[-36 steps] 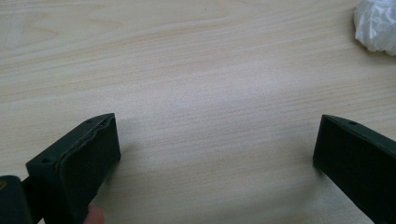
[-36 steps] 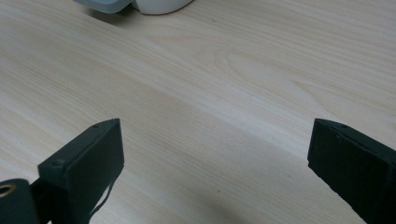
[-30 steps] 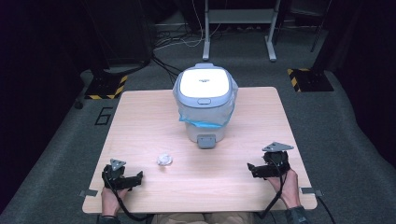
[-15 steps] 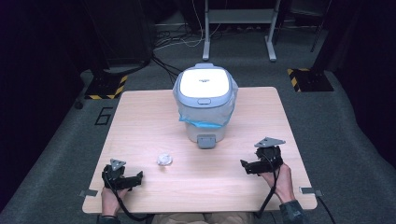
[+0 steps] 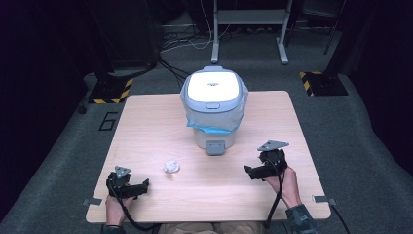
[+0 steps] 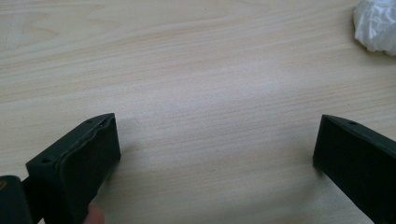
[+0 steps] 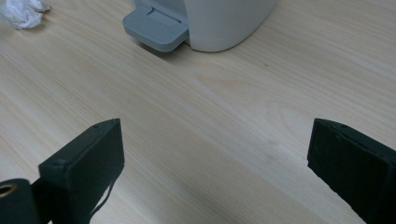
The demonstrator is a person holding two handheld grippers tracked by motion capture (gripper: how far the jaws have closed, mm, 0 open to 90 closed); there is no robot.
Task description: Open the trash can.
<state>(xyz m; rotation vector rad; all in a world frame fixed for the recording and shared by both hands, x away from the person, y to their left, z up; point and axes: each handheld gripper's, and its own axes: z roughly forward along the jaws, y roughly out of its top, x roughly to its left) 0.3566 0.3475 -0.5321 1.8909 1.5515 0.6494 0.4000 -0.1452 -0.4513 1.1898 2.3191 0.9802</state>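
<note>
A small white pedal bin (image 5: 214, 108) with a shut lid and a blue-edged clear liner stands at the table's middle back; its grey foot pedal (image 5: 215, 146) (image 7: 155, 28) faces me. A crumpled white paper wad (image 5: 171, 167) (image 6: 376, 27) (image 7: 20, 12) lies on the wood left of centre. My left gripper (image 5: 144, 185) (image 6: 215, 158) rests at the front left, open, nothing between its jaws, the wad a little beyond it. My right gripper (image 5: 248, 171) (image 7: 215, 168) hovers at the front right, open and empty, pointing left towards the pedal.
The light wooden table (image 5: 146, 126) has bare wood around the bin. Beyond it the grey floor holds cables, a metal stand (image 5: 248, 19) and yellow-black striped feet (image 5: 319, 80).
My right gripper has moved left and a little forward, closer to the bin's pedal. The left gripper, the wad and the bin have stayed put.
</note>
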